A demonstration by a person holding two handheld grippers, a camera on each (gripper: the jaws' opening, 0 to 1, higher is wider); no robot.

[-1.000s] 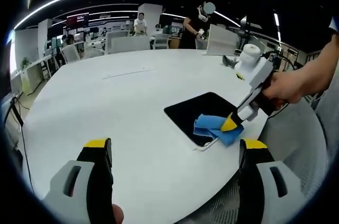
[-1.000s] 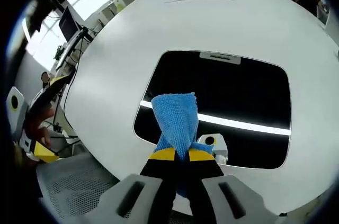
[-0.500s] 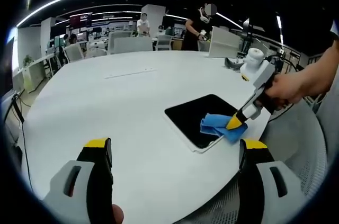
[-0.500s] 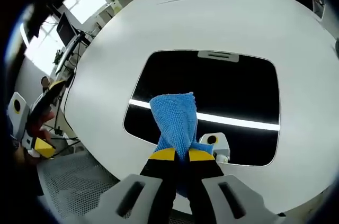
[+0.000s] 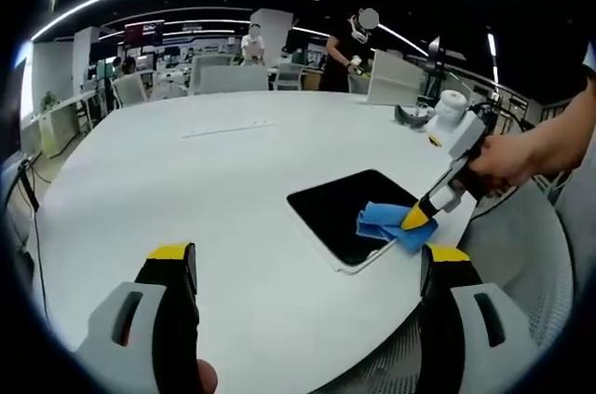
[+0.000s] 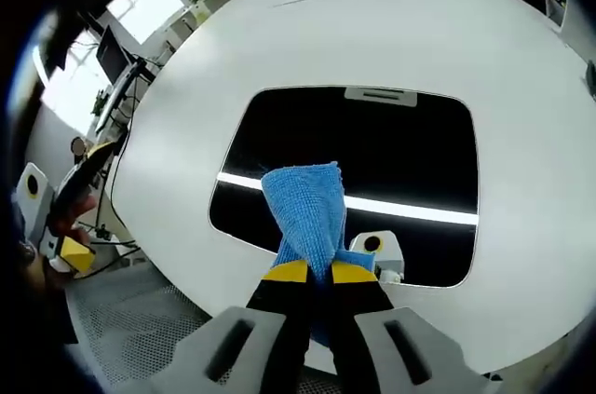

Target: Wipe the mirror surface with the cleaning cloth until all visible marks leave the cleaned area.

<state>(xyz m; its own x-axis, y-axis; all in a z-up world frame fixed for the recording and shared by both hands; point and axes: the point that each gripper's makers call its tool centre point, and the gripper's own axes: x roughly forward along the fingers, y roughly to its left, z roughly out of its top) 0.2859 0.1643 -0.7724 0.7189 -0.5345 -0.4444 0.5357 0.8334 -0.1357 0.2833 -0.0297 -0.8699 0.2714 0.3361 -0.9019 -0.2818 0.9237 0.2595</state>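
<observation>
I have the right gripper point(image 6: 311, 272) pinching the blue textured cleaning cloth point(image 6: 307, 212), its yellow-tipped jaws pressed together on the fabric. The cloth drapes onto the near edge of the dark rectangular mirror point(image 6: 391, 161), which lies flat on the round white table point(image 6: 233, 59). In the right gripper view the cloth sits at about 7 o'clock on the glass. The left gripper point(image 5: 303, 264) hangs spread and empty over the table, well apart from the mirror point(image 5: 340, 212).

To do this pass well, I judge I should keep the cloth flat against the glass, hold even downward pressure, and run overlapping strokes toward the far edge at 12 o'clock. The bright reflected ceiling strip can hide streaks. I cannot tell what marks remain.

Against the frame one second ago: in the left gripper view the cloth point(image 5: 389, 224) and right gripper point(image 5: 416, 219) now sit slightly further toward 3 o'clock along the mirror's near edge. The grip is unchanged.
</observation>
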